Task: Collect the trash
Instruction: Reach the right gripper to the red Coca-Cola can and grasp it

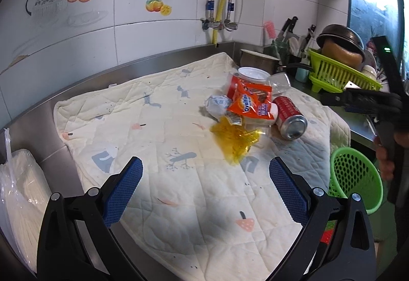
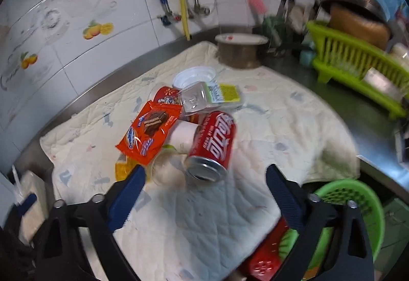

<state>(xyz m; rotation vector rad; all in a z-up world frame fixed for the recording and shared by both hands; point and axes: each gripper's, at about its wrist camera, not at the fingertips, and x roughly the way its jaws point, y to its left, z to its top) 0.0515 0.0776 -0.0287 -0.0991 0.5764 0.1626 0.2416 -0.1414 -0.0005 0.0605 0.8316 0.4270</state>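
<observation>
trash heap on quilted cloth (image 1: 158, 127), seen from the left wrist at about 1 o'clock of centre: red soda can (image 1: 290, 117) on its side, orange ovaltine wrapper (image 1: 251, 102), yellow cellophane (image 1: 236, 140), crumpled white wrapper (image 1: 217, 105), clear plastic tub (image 1: 278, 82). green basket (image 1: 355, 178) at 4 o'clock, off the cloth's edge. left gripper (image 1: 205, 189) wide open, holding nothing; right gripper (image 2: 204, 194) spread wide, empty, the can just ahead at 12 o'clock.

Red can (image 2: 213, 143) sideways beside orange wrapper (image 2: 149, 132)

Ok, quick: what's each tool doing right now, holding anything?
Left tool: open, holding nothing.
Right tool: open, holding nothing; the red soda can lies just ahead, untouched.
</observation>
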